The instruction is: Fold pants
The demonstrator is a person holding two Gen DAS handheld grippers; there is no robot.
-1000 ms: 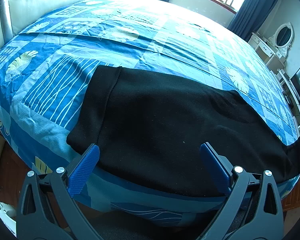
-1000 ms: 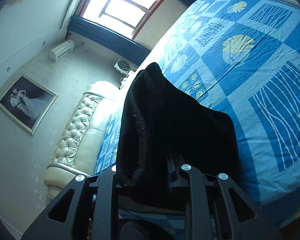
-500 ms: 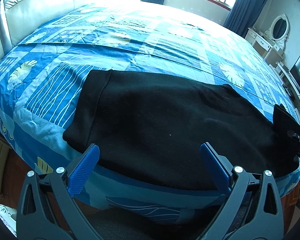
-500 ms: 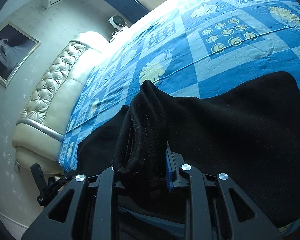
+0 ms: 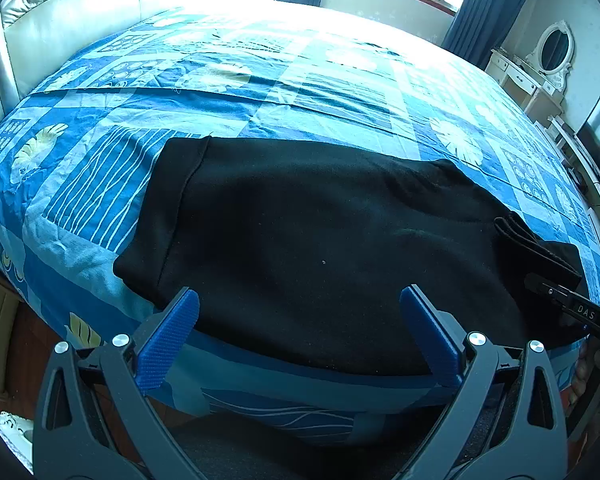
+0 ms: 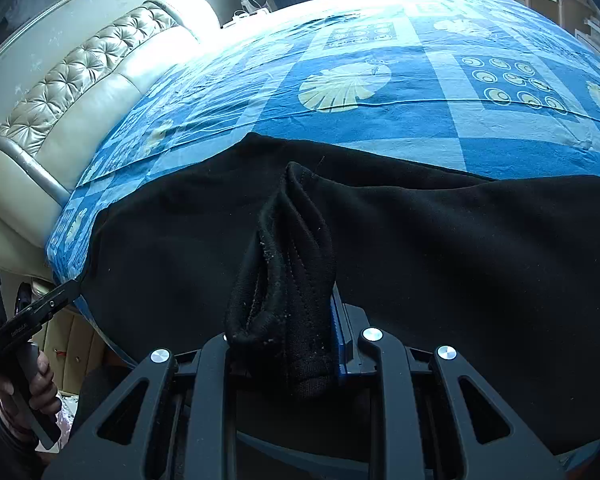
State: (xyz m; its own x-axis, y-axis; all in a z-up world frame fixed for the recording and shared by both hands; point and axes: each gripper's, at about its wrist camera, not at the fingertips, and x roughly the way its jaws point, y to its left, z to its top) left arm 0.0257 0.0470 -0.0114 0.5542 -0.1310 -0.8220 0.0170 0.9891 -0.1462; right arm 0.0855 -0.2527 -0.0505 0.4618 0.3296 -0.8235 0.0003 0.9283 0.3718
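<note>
Black fleece pants (image 5: 308, 240) lie along the blue patterned bedspread's (image 5: 260, 92) near edge. Right gripper (image 6: 296, 320), pinching the bunched cuffs, has swung them leftward over the legs, starting the fold; left gripper (image 5: 300, 320) hovers spread.

The left gripper (image 5: 299, 330) points steeply downward, its two blue-padded fingers (image 5: 168, 338) spread wide apart with nothing between them. In the right wrist view, a hand (image 6: 28, 380) at 8 o'clock wraps its handle. The right gripper (image 6: 284, 344) also tilts steeply down, jaws nearly together and clamped on a bunched fold of black pants (image 6: 288, 264) (only one blue pad edge shows).
</note>
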